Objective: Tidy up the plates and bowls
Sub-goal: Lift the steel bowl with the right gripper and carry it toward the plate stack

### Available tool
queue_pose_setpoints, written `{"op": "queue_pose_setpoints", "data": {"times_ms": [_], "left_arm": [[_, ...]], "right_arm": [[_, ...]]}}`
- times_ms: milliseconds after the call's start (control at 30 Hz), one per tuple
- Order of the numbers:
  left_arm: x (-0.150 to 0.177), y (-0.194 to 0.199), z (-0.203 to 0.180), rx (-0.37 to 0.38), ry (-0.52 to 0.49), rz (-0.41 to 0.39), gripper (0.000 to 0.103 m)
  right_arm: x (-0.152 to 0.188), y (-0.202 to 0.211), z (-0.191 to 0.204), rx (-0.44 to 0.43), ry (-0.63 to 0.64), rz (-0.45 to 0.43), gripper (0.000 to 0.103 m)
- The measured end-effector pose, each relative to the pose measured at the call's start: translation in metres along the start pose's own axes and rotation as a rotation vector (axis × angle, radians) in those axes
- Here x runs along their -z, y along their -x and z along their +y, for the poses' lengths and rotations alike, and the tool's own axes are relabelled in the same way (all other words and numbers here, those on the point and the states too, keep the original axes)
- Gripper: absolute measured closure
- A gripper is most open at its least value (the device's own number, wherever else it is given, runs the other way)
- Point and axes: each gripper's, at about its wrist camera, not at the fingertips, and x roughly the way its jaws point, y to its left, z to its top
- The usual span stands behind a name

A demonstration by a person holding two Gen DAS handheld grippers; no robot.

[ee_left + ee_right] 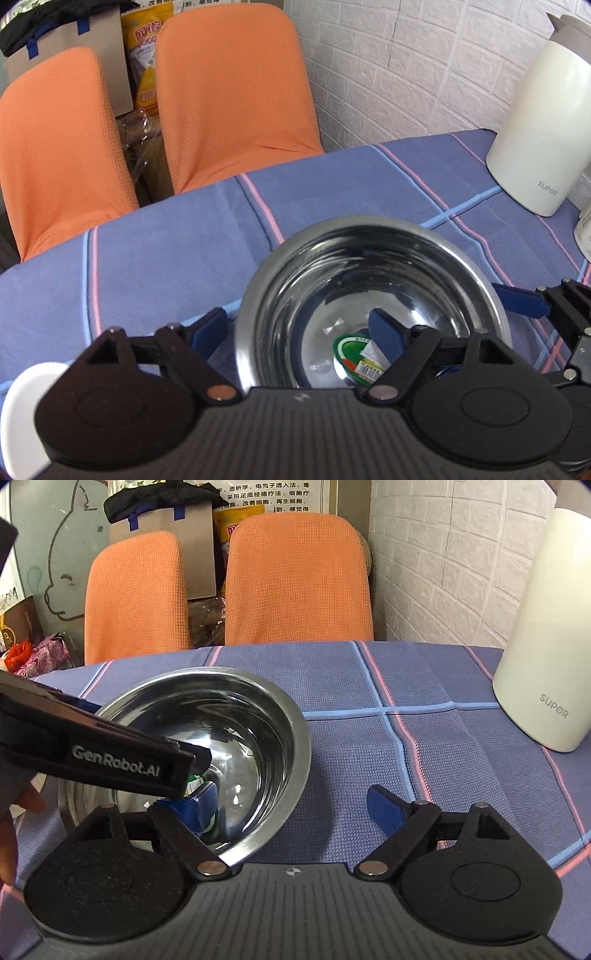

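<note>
Round table (424,760) under a blue plaid cloth, pink and pale-blue stripes crossing it. Beyond its far edge, two orange chairs (295,579), side by side, backs to the table. Behind them, a cardboard box (192,535) with black fabric on top, plus a yellow bag (142,55). White brick wall (443,572) at the right.

At the table's right edge, near the wall: a white jug (543,657), upright, marked SUPOR.

Nearer the middle, toward the near edge: a steel bowl (258,716), upright on the cloth, well apart from the jug. Green label (354,354) with a barcode stuck to its bottom inside.

Left gripper (303,332) spread wide, straddling the bowl's left rim: one blue finger (210,328) outside it, the other down inside above the label. Nothing pinched.

Right gripper (295,808) likewise spread wide, straddling the bowl's right rim: left finger (195,808) inside, right one over bare cloth. Gripping nothing.

White plate edge (26,413) at the lower left of the left view, mostly hidden.

A hand (14,812), partly seen at the left of the right view.
</note>
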Motion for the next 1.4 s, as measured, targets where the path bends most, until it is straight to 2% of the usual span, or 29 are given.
{"op": "queue_pose_setpoints", "data": {"times_ms": [200, 367, 467, 567, 700, 867, 1000, 1167, 1400], "left_arm": [[0.002, -0.002, 0.001, -0.013, -0.009, -0.016, 0.021], [0.003, -0.002, -0.001, -0.020, -0.019, -0.026, 0.022], [0.004, 0.000, -0.001, -0.016, -0.018, -0.038, 0.027], [0.005, 0.002, -0.002, -0.012, -0.016, -0.041, 0.031], [0.008, 0.008, -0.010, 0.001, -0.044, -0.016, 0.050], [0.021, 0.033, -0.012, 0.047, -0.012, 0.021, 0.050], [0.046, 0.074, -0.022, 0.065, -0.015, 0.020, 0.050], [0.097, 0.126, -0.030, 0.055, -0.011, 0.008, 0.048], [0.174, 0.172, -0.029, 0.031, -0.038, 0.016, 0.047]], "right_arm": [[0.005, 0.003, -0.006, -0.019, 0.011, -0.027, 0.025], [0.000, 0.003, 0.005, -0.007, 0.001, -0.016, 0.027], [0.002, 0.006, 0.014, -0.036, 0.030, -0.063, 0.030], [0.001, 0.002, 0.015, -0.075, 0.012, -0.040, 0.034], [0.002, 0.010, 0.024, -0.122, -0.002, -0.016, 0.034], [0.014, 0.048, 0.031, -0.136, -0.023, -0.033, 0.034], [0.034, 0.092, 0.051, -0.116, 0.022, -0.062, 0.031], [0.073, 0.136, 0.077, -0.151, 0.030, -0.067, 0.030], [0.124, 0.171, 0.111, -0.203, 0.019, -0.044, 0.030]]}}
